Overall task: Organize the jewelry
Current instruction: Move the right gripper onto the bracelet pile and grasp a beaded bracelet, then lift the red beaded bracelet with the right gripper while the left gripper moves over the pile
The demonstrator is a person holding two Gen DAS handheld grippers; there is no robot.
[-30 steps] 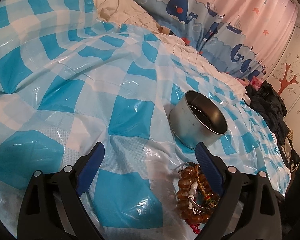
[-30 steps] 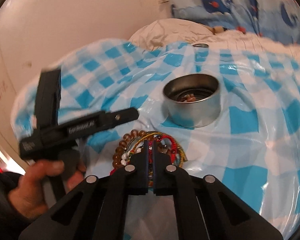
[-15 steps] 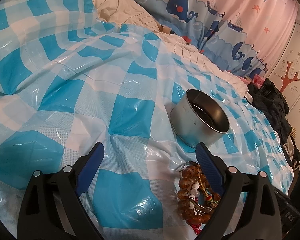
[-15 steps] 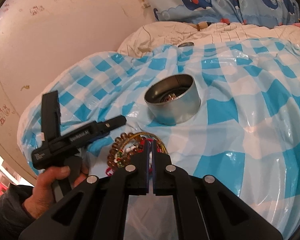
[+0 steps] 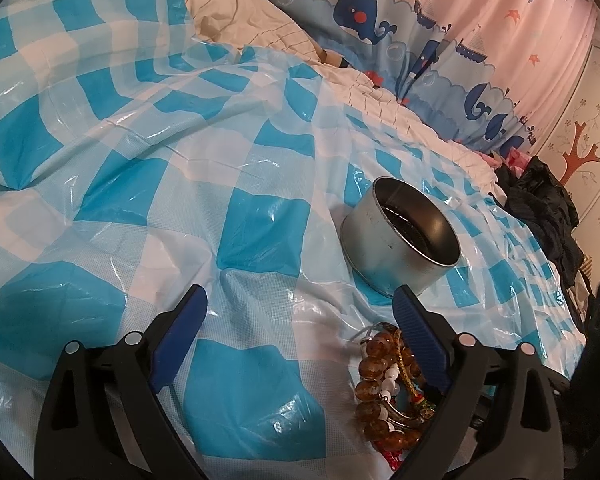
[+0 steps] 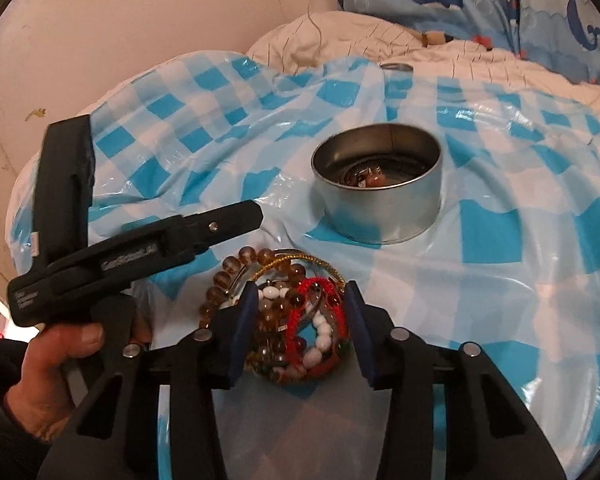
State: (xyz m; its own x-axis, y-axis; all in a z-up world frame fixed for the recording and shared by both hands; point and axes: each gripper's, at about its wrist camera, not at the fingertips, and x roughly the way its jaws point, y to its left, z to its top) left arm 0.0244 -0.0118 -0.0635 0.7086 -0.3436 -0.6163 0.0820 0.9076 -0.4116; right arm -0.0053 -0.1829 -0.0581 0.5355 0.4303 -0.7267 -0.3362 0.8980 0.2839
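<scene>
Amber, white and red bead bracelets (image 6: 284, 312) lie tangled between the right claw's (image 6: 298, 320) opening jaws; closing could snag several strands. Left claw (image 5: 300, 344) gapes empty.

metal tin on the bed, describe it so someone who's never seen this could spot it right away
Start at the blue-and-white checked plastic sheet spread over the bed. Near its middle, just beyond the pile of beaded bracelets, stands the tin: a low, round, lidless silver can, the only metal container there, with some jewelry already inside.
</scene>
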